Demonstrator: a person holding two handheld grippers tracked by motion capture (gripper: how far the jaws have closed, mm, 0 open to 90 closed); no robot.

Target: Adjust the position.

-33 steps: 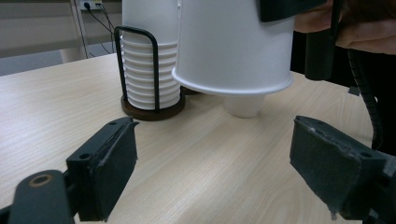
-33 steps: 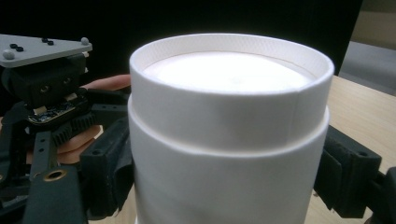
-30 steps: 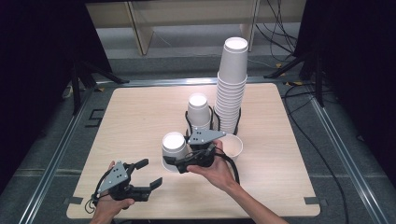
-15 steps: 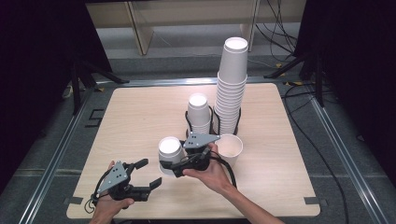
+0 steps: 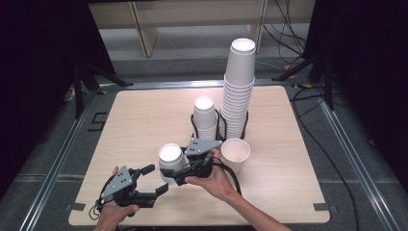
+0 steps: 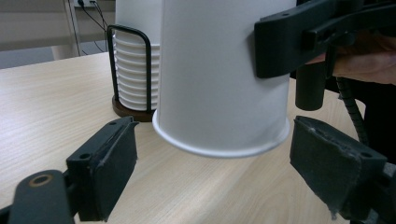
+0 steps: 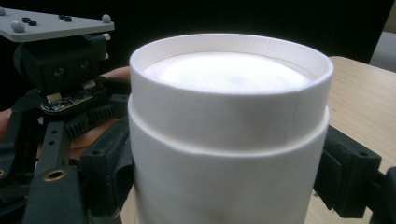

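A white paper cup point(image 5: 171, 161) hangs upside down just above the table point(image 5: 144, 120), rim down. My right gripper point(image 5: 172, 175) is shut on it, and in the right gripper view its black pads point(image 7: 343, 172) press on both sides of the cup point(image 7: 224, 140). My left gripper point(image 5: 159, 179) sits low at the front left, open. In the left gripper view its two pads point(image 6: 105, 168) stand wide apart below the cup point(image 6: 219, 79), not touching it. The right gripper view has the left gripper's body point(image 7: 60, 60) behind the cup.
A black wire holder point(image 5: 219, 126) on the table's middle carries a short cup stack point(image 5: 204, 118) and a tall cup stack point(image 5: 238, 91). A single upright cup point(image 5: 235, 154) stands just right of my right hand. The table's front edge is close to both hands.
My right gripper has carried the upside-down cup a little to the left and toward the front edge, closer to the left gripper. The left gripper has stayed put.
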